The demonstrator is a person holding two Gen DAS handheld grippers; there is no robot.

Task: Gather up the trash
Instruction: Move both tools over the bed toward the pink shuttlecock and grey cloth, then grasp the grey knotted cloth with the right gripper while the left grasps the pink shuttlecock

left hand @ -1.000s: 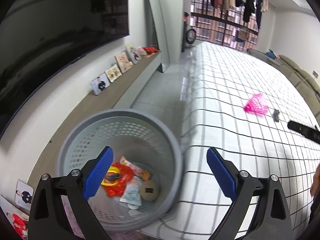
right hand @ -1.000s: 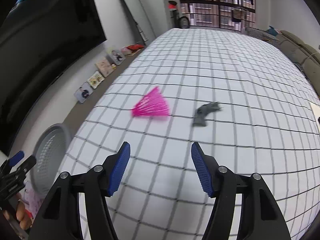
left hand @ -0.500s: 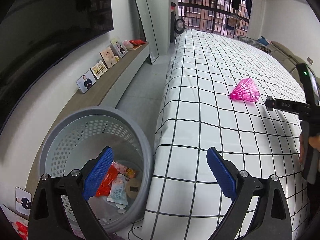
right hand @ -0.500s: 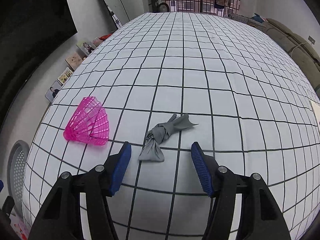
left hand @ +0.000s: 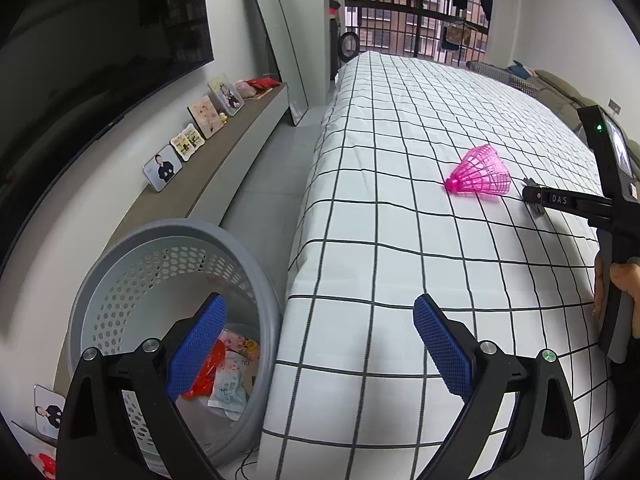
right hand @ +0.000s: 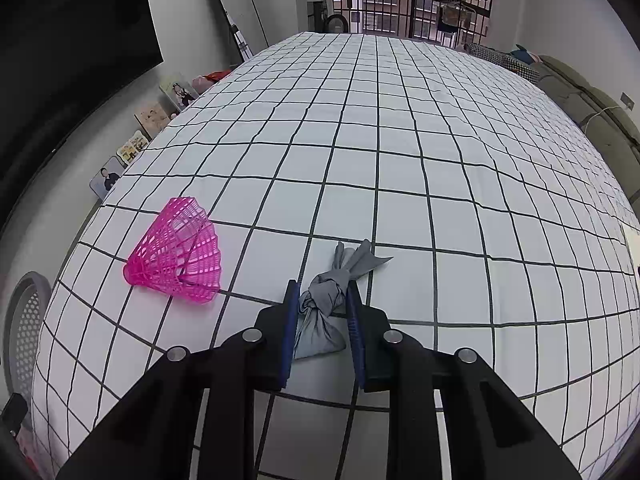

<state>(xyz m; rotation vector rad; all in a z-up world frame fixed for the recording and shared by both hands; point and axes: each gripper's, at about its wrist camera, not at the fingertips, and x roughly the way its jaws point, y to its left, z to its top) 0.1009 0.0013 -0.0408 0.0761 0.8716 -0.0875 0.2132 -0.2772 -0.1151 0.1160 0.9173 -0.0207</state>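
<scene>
A grey knotted bag [right hand: 324,304] lies on the checked bed [right hand: 400,160], between the blue pads of my right gripper [right hand: 323,286]. Its jaws are closing and the pads press the bundle from both sides. A pink plastic mesh cone [right hand: 176,260] lies on the sheet just left of it. In the left wrist view the right gripper [left hand: 536,196] reaches in from the right beside the pink cone [left hand: 480,176]. My left gripper [left hand: 320,304] stands open and holds nothing, above the bed's corner and the grey perforated basket [left hand: 180,226], which holds several wrappers [left hand: 228,376].
The basket [right hand: 24,320] stands on the floor at the bed's left corner. A low shelf with photo frames [left hand: 162,168] runs along the left wall under a dark screen. A mirror [left hand: 276,40] leans at the far end. A sofa [right hand: 592,100] borders the bed's right side.
My right gripper moved forward and down to the grey bag and its jaws closed onto it. My left gripper swung from over the basket toward the bed's edge, still open.
</scene>
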